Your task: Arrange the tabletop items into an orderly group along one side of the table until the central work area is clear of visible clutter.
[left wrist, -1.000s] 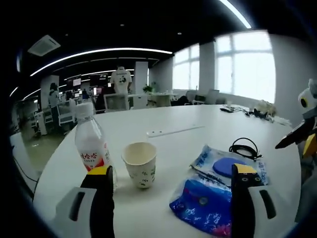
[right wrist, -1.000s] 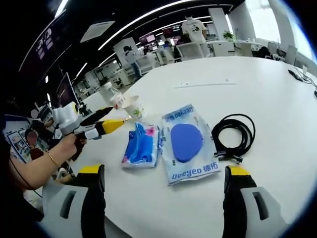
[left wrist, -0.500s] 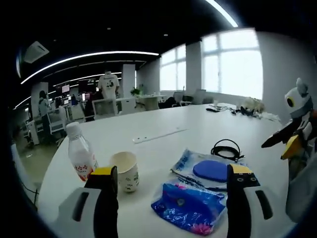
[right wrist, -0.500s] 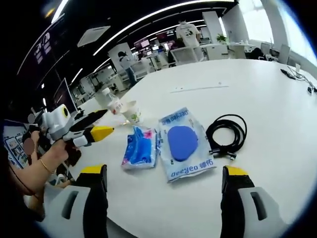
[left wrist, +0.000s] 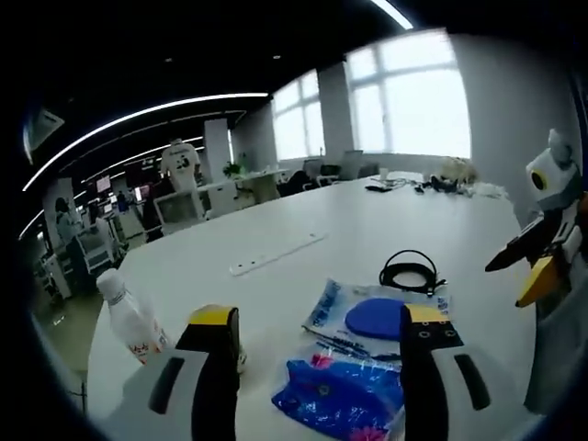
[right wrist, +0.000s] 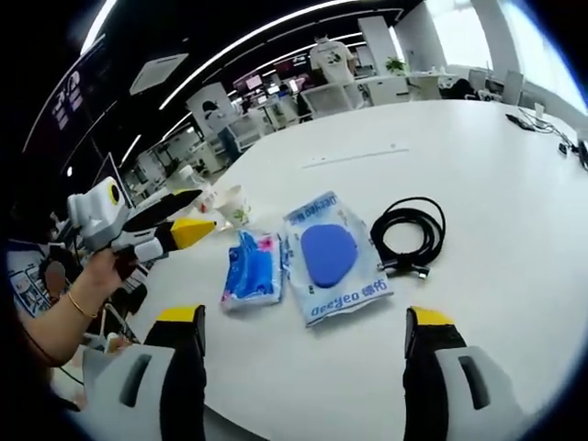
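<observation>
**A:** Start with the white table (right wrist: 514,276): your clutter sits in its middle. What's the biggest piece?

**B:** The clear pouch with the blue disc (right wrist: 331,257), lying flat between the blue tissue pack (right wrist: 250,269) and the coiled black cable (right wrist: 409,237). I'd judge it light, floppy and slick, so pinch it at a free edge or corner and drag it; you won't lift it flat.

**A:** And the tissue pack?

**B:** Soft and squashy, just beside the pouch. You can take it across its narrow width; it should give under the jaws without harm.

**A:** The cable?

**B:** Limp. Grab the bundled side of the loop or the coil will likely spill open.

**A:** The bottle (left wrist: 129,317) and paper cup (right wrist: 233,206)?

**B:** They stand near the table's edge by your left side. The bottle looks stiff but smooth, so take it by the body. The cup is thin and crushable; squeeze gently, low down.

**A:** Where are your hands?

**B:** Your left gripper (left wrist: 317,323) hangs above the tissue pack, jaws spread wide, holding nothing. Your right gripper (right wrist: 306,322) is likewise wide apart and empty, short of the pouch.
</observation>
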The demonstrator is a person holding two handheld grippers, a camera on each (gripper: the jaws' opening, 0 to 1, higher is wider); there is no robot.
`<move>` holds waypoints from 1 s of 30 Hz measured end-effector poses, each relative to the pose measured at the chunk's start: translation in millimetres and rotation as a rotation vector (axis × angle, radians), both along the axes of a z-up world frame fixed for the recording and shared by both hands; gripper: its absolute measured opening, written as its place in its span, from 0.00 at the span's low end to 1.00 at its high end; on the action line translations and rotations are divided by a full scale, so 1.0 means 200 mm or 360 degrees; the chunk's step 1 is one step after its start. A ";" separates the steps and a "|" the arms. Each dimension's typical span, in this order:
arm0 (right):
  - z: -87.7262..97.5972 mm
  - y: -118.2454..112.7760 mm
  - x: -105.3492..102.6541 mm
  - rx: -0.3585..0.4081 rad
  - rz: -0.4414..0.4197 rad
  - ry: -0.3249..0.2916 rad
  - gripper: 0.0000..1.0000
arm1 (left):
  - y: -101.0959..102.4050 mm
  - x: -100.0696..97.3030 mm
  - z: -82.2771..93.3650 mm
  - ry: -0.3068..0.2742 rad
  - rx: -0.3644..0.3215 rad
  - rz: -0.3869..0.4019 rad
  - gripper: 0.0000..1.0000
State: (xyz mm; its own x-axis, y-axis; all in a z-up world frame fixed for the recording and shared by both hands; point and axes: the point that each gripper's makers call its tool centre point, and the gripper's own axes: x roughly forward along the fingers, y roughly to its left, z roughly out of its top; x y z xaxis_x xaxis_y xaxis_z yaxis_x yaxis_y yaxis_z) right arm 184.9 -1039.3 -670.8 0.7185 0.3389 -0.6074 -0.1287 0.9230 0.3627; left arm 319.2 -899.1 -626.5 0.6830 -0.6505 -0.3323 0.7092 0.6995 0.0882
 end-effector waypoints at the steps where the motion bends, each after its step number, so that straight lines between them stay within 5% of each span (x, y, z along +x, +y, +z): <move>1: 0.00 0.00 0.00 0.0001 -0.0003 0.0002 0.86 | 0.00 0.01 0.00 0.0000 0.0005 -0.0001 0.62; 14: -0.10 -0.01 0.02 0.0006 -0.0120 0.0058 0.75 | -0.10 0.10 -0.10 0.0043 0.0105 -0.0013 0.48; 30: -0.26 0.01 0.06 0.0060 -0.0298 0.0181 0.53 | -0.22 0.27 -0.35 0.0114 0.0325 -0.0051 0.38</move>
State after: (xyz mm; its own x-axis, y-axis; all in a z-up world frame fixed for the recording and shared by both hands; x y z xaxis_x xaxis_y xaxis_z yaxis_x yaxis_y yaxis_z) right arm 196.3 -1037.8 -723.6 0.6987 0.2300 -0.6775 0.0871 0.9125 0.3997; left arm 374.2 -942.3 -696.8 0.6329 -0.5855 -0.5066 0.7403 0.6493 0.1743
